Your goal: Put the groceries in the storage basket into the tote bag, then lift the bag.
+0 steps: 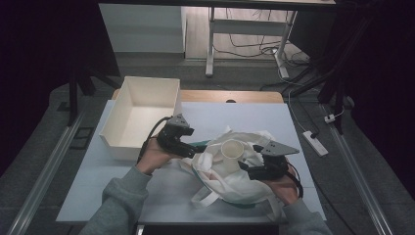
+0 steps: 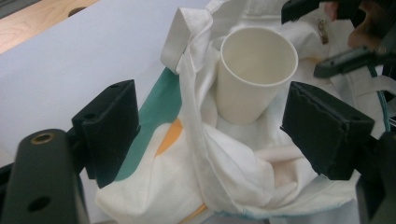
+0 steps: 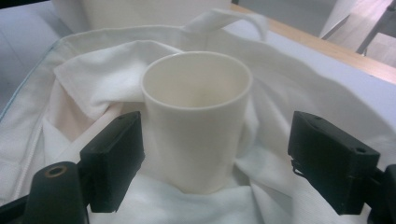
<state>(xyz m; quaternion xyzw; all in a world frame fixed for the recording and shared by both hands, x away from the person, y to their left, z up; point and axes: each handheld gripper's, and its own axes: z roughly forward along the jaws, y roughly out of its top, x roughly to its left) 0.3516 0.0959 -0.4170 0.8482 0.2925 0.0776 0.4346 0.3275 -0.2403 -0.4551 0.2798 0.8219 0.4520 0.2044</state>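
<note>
The white paper cup (image 3: 196, 121) stands upright in the folds of a white cloth tote bag (image 1: 220, 178), between the spread jaws of the right gripper (image 3: 215, 163) and left gripper (image 2: 210, 135); it looks light and crushable, best pinched gently mid-wall.

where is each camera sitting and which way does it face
High view: above the person's side, looking forward and down at the table; forearms, hands, left gripper and right gripper show.
Left gripper view: rides the left gripper, facing the paper cup on the cloth bag.
Right gripper view: rides the right gripper, facing the cup.
All share cup and bag.
</note>
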